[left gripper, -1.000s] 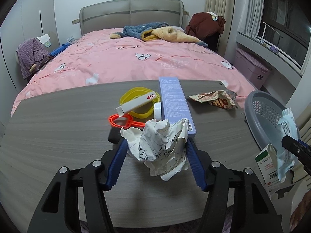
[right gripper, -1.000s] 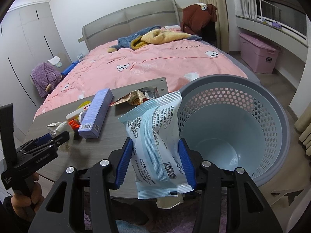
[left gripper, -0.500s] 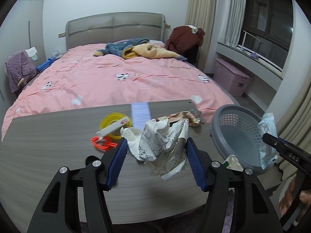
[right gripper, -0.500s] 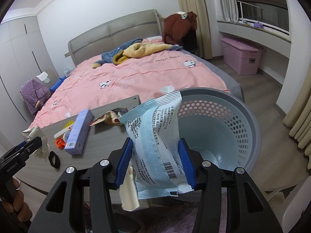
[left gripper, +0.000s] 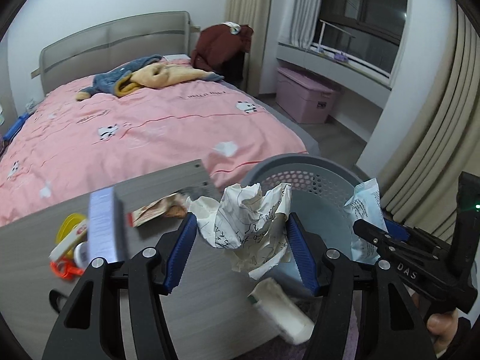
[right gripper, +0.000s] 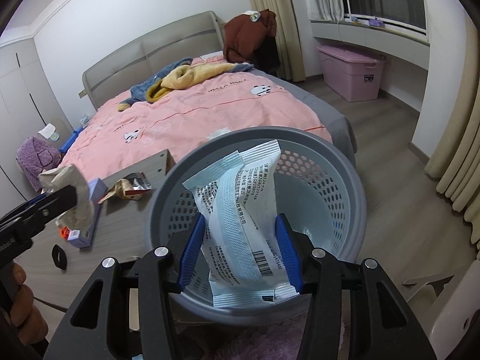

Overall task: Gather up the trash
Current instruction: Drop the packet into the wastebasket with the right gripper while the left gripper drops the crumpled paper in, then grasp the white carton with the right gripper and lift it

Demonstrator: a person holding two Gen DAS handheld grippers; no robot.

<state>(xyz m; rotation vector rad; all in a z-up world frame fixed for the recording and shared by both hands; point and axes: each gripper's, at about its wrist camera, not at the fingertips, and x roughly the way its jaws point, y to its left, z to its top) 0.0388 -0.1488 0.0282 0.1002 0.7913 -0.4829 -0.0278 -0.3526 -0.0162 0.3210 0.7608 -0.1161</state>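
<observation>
Right now I have both grippers loaded at the bin (right gripper: 354,186). My right gripper (right gripper: 240,249) is clamped on the blue packet (right gripper: 240,210), which hangs over the bin's mouth; my left gripper (left gripper: 243,249) is clenched on the crumpled paper (left gripper: 255,213), held near the bin's rim on the table (left gripper: 45,240) side.

As I judge it, the task is partway along: two pieces are grasped and at the bin but not yet released. The bin looks bare where I can see its floor, though the packet covers much of it. A white carton (left gripper: 279,309), blurred, shows low in the left view near the table edge; I cannot tell whether it is falling or resting on something.

Left on the table are a snack wrapper (right gripper: 129,189), a purple box (left gripper: 103,225), a yellow ring (left gripper: 70,225), a white tube (left gripper: 67,243) and an orange piece (left gripper: 63,270). Which of these count as trash I cannot say. The box is motion-smeared, and a small black object (right gripper: 59,256) near the table's front is too small to identify.
</observation>
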